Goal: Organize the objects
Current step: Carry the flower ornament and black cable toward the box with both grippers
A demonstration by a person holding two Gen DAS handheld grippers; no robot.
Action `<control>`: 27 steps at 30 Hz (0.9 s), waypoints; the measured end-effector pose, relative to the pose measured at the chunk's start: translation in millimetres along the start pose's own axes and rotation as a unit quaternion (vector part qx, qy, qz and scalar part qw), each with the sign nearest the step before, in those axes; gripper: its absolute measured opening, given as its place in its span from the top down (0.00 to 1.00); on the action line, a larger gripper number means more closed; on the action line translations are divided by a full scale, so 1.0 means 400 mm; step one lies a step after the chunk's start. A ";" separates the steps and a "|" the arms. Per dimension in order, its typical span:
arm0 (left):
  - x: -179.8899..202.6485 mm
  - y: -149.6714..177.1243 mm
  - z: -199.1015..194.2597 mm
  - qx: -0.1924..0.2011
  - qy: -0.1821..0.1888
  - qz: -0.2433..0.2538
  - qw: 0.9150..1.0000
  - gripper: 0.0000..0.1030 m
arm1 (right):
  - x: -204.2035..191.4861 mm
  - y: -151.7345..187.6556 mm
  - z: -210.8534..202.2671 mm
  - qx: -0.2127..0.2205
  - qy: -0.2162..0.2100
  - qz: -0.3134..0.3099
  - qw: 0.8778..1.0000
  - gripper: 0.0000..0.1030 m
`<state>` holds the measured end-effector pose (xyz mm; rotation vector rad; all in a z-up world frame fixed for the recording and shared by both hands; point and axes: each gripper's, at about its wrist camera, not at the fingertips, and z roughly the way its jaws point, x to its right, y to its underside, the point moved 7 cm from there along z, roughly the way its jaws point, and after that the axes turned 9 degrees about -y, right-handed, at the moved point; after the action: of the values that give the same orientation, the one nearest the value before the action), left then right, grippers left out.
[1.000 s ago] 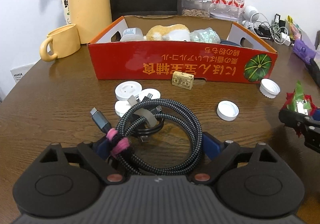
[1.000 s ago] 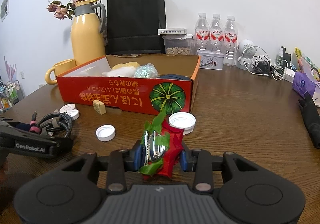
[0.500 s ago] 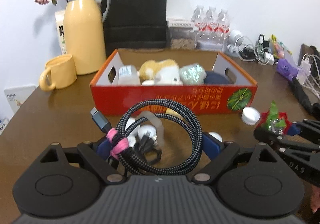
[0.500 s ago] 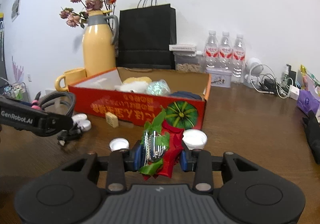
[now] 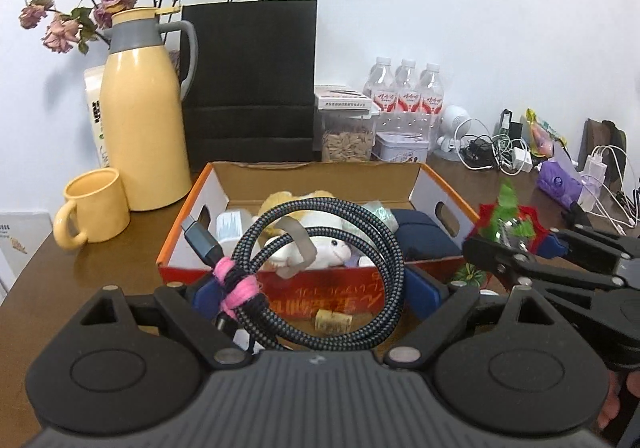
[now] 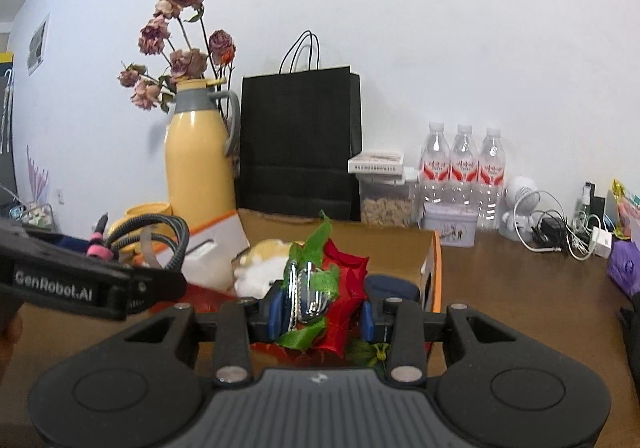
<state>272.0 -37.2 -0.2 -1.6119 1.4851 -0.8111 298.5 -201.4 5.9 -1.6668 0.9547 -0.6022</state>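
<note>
Left gripper (image 5: 316,290): jaws wide, pads pressed on either flank of cable coil (image 5: 320,272), coil carried clear of the table, hanging before the near wall of the box (image 5: 448,207), toward its left end. Coil: braided, springy, light; pink tie (image 5: 236,288) at left pad binds the loops, plug end sticking up-left. Likely to spring apart or slide if squeezed on one strand only; best hold across the whole bundle near the tie, as now. Gripper pitched slightly down, level across, aimed over the box front edge.

Right gripper (image 6: 318,312): jaws narrowed and clamped on red-and-green ornament (image 6: 328,280), foil or ribbon with a shiny metallic piece in the middle. Judged very light, soft, crushable; leaves flop, foil may slip; firmest purchase at the metallic core. Held above the box near its right end, above the front wall, gripper close to level. Seen from the left camera, right gripper sits just right of the coil, apart from it.

Box already holds plush toy (image 5: 320,244) and other items; drop room uncertain
</note>
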 end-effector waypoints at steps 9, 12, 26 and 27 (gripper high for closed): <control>0.029 0.077 -0.007 -0.020 0.028 0.056 0.998 0.12 | 0.016 0.025 0.014 -0.007 0.005 0.011 1.000 0.66; 0.060 0.157 -0.003 -0.051 0.042 0.086 0.994 0.12 | 0.017 0.047 0.016 -0.017 0.006 0.014 1.000 0.66; 0.061 0.250 -0.001 -0.089 0.054 0.093 0.990 0.12 | 0.003 0.125 0.013 -0.058 0.002 0.013 0.998 0.66; 0.065 0.241 -0.001 -0.084 0.053 0.092 0.991 0.12 | 0.001 0.128 0.013 -0.059 0.003 0.013 0.998 0.66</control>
<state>227.3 -63.8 -85.2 -1.5439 1.7886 -0.6918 288.0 -204.6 -44.2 -1.7558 1.0315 -0.5413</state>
